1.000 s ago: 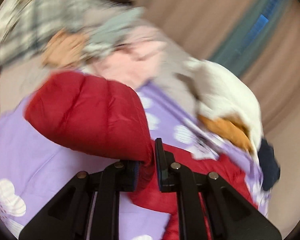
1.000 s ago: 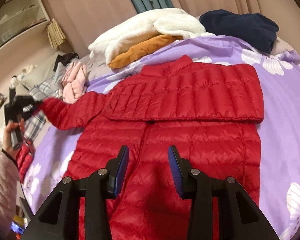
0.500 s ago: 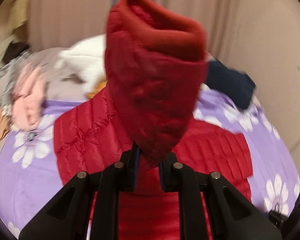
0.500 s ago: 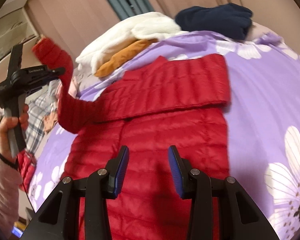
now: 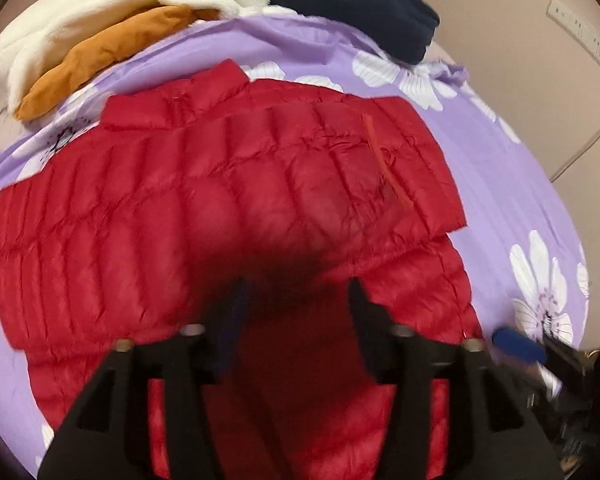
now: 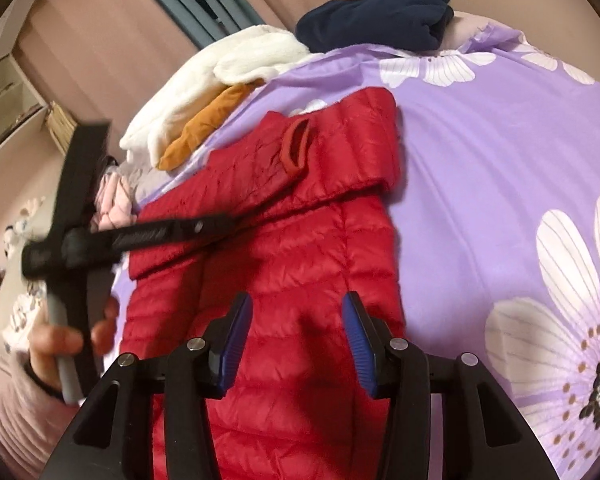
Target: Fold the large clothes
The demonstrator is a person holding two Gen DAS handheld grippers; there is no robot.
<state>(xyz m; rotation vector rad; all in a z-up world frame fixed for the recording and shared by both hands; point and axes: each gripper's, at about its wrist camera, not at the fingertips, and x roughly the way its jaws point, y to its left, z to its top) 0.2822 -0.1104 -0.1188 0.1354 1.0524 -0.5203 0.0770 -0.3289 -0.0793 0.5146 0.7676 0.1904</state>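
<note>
The left gripper [image 5: 296,300] looks smeared and dark, so its jaws are hard to see. The bottom of the red jacket [image 5: 228,200] is cut off by the picture's edge. The white fluffy thing [image 5: 100,12] at the bed's far edge hides part of the orange cloth [image 5: 100,60]. The hand [image 6: 60,340] is blurry.

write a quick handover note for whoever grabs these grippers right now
Left gripper: fingers opening, nothing between them, over the red puffer jacket.
Right gripper: fingers opening, empty, above the jacket's lower half.
Jacket lies flat on the purple floral bedspread; both sleeves are folded across the chest, one cuff on top.
Left: fold the body up, then set it aside, perhaps by the white, orange and navy clothes at the far edge.
</note>
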